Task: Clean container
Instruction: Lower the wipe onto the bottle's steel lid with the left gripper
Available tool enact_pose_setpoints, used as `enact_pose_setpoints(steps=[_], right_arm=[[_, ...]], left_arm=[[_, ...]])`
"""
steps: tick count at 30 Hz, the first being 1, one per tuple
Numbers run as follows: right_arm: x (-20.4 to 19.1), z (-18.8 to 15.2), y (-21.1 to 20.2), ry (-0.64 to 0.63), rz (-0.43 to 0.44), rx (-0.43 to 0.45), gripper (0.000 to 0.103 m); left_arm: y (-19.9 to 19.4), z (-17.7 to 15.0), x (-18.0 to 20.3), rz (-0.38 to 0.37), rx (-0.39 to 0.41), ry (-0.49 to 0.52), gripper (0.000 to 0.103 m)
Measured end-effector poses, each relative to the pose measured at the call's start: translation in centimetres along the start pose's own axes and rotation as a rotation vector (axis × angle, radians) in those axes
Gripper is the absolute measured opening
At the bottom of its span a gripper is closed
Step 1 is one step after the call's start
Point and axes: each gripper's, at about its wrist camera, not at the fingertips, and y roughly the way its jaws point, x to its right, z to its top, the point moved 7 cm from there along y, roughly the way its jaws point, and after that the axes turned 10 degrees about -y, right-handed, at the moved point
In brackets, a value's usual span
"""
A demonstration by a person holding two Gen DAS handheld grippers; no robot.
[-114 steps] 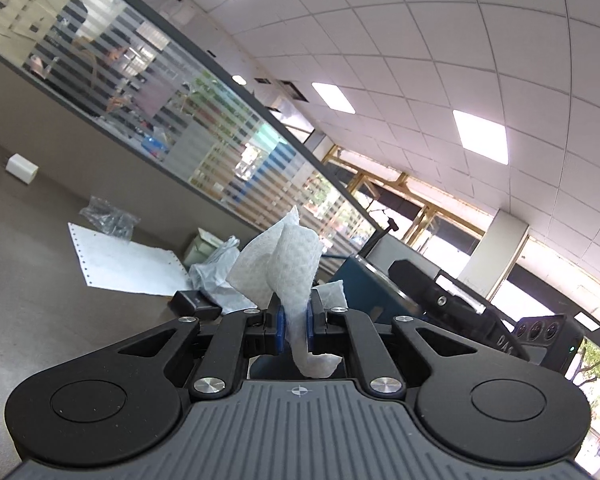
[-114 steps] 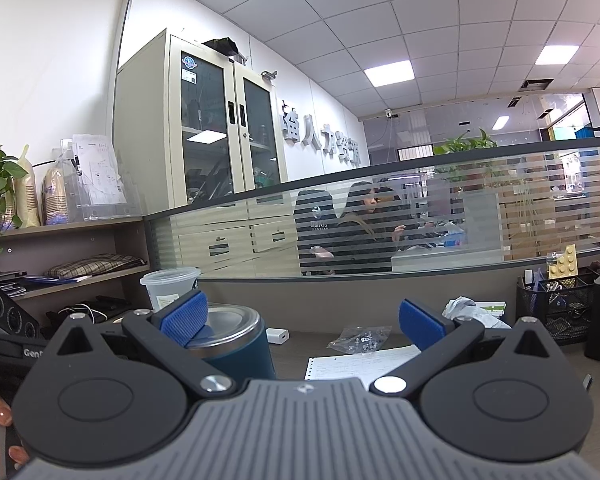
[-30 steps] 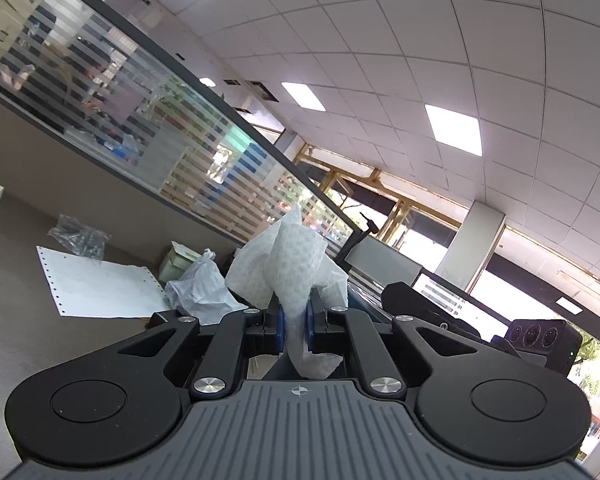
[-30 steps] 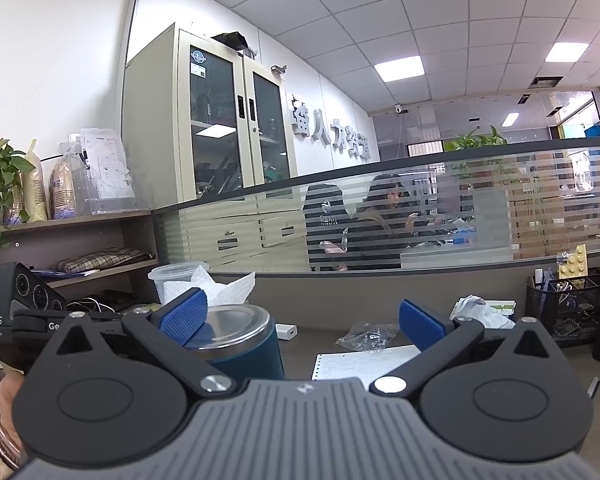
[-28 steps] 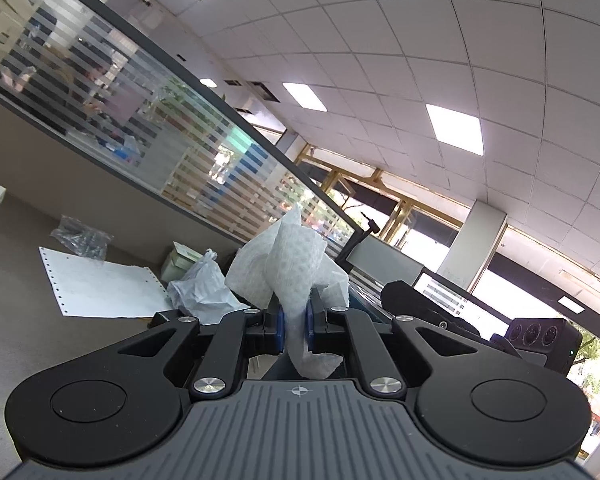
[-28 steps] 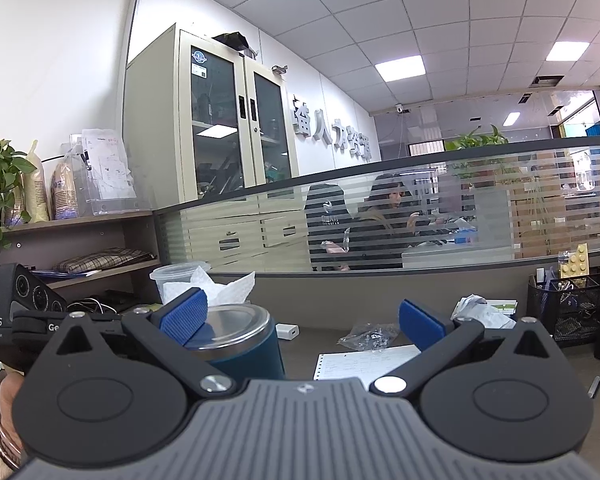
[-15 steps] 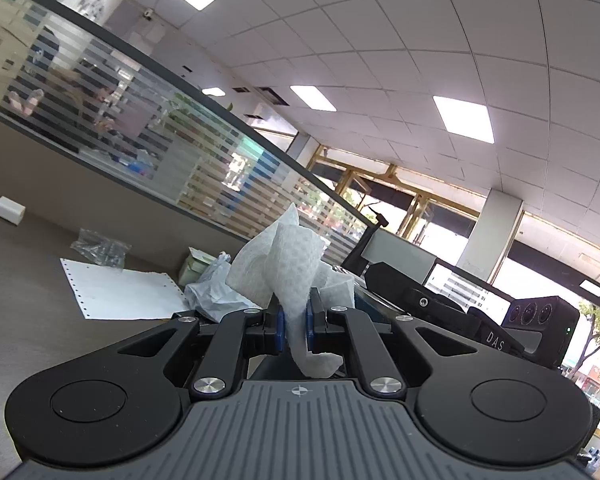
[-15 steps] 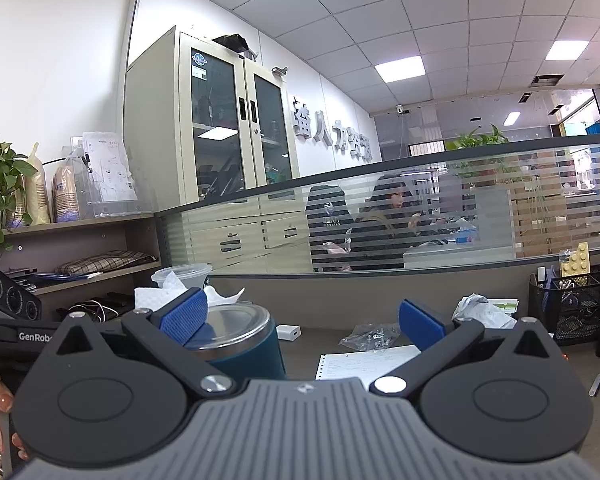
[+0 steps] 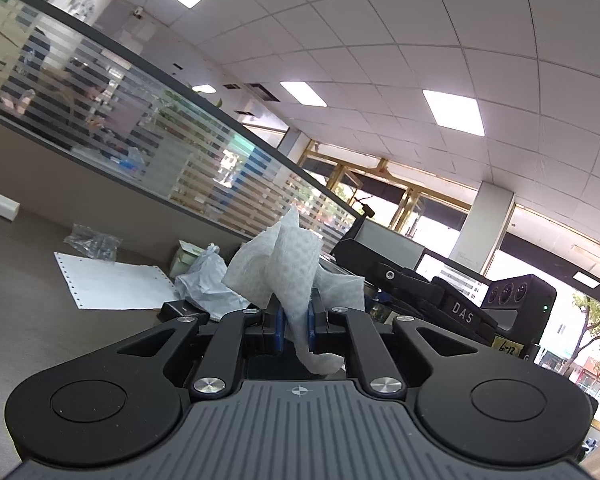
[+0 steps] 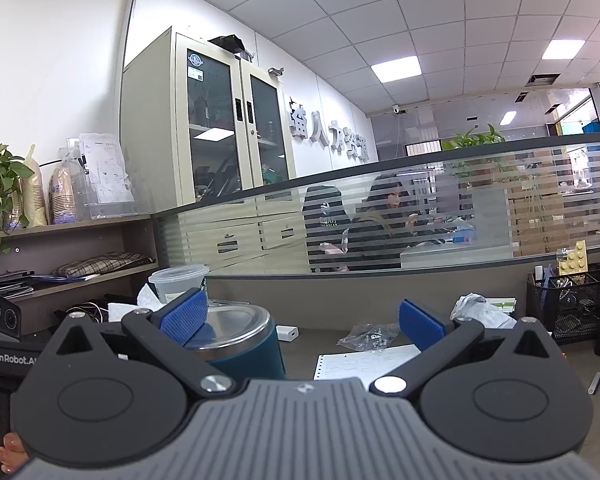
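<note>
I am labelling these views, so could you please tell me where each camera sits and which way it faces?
Left wrist: behind the left tool, shut on a paper towel, facing the glass partition and ceiling.
Right wrist: behind the open right tool, facing the blue container and cabinet; fingers show.
Shared: partition, perforated sheet.

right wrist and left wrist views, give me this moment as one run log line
left gripper: shut on paper towel | right gripper: open, empty | blue container: on desk, beside its left finger
</note>
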Motion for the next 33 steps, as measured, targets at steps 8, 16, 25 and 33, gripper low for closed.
enact_pose_setpoints(steps=[8, 16, 25, 33], right_arm=[[-0.4, 0.4, 0.4, -0.003, 0.005, 0.001, 0.103], [-0.3, 0.2, 0.5, -0.001, 0.014, 0.003, 0.103], [-0.1, 0.2, 0.4, 0.002, 0.01, 0.002, 0.103], [-0.3, 0.1, 0.4, 0.012, 0.019, 0.003, 0.103]], left_arm=[[-0.3, 0.0, 0.2, -0.008, 0.014, 0.003, 0.014], [-0.5, 1.9, 1.9, -0.052, 0.075, 0.036, 0.016], [0.7, 1.3, 3.6, 0.016, 0.072, 0.175, 0.02], [1.2, 0.9, 5.1, 0.097, 0.065, 0.305, 0.027]])
